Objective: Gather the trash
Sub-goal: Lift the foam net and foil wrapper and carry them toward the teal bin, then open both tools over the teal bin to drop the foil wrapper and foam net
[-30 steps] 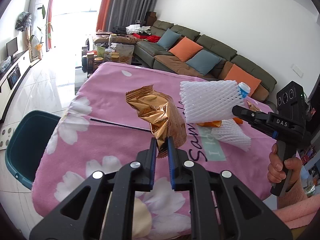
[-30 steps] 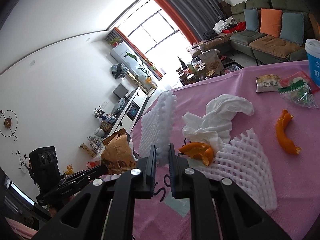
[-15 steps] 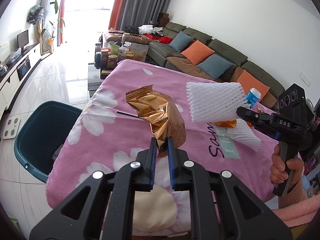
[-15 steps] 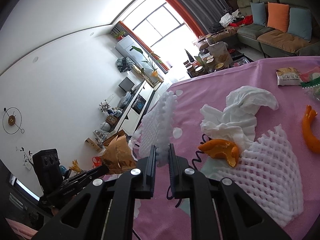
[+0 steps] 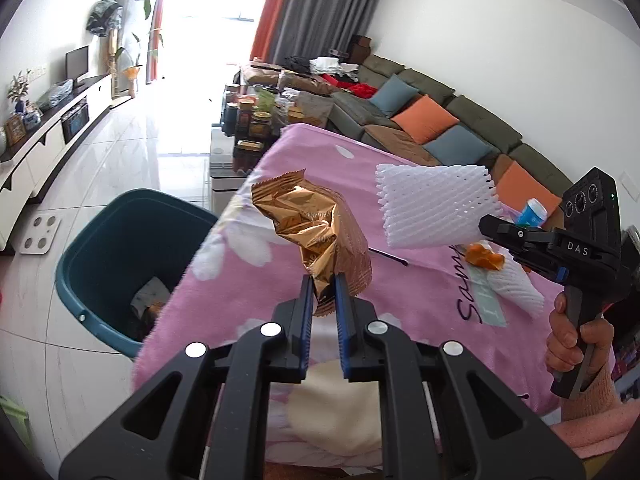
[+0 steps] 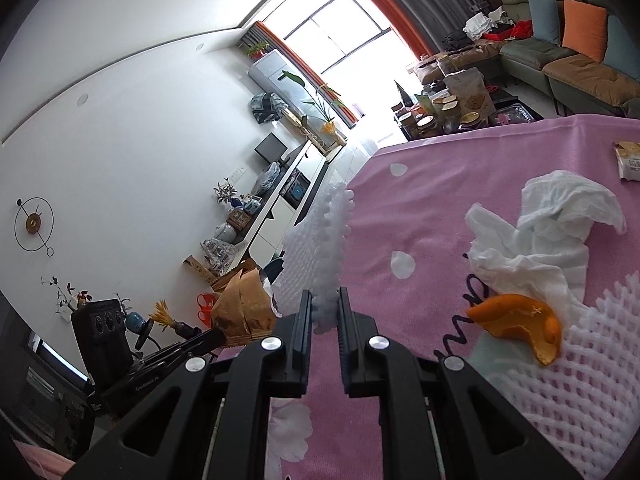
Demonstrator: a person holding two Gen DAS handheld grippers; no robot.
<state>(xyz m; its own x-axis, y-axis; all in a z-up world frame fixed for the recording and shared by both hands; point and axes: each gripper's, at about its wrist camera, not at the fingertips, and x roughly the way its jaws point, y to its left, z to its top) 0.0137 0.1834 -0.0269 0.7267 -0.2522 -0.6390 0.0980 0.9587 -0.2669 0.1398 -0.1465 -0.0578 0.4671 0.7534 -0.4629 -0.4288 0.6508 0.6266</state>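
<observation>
My left gripper (image 5: 322, 282) is shut on a crumpled gold foil wrapper (image 5: 312, 228), held above the left edge of the pink flowered tablecloth (image 5: 248, 280). A teal trash bin (image 5: 116, 256) stands on the floor just left of the table, with some waste inside. My right gripper (image 6: 324, 300) is shut on a white foam fruit net (image 6: 316, 256), lifted off the table; in the left wrist view the foam net (image 5: 436, 212) hangs to the right of the wrapper. The left gripper with the gold wrapper (image 6: 244, 308) shows at lower left in the right wrist view.
On the cloth lie a crumpled white tissue (image 6: 548, 232), an orange peel (image 6: 520, 320), a second foam net (image 6: 580, 380) and a snack packet (image 6: 630, 160). A black thin stick (image 5: 388, 258) lies on the table. A sofa (image 5: 440, 120) and a cluttered coffee table (image 5: 260, 120) stand beyond.
Both grippers have carried their loads leftward toward the table's edge. The teal bin has come much further into the left wrist view, nearer the wrapper.
</observation>
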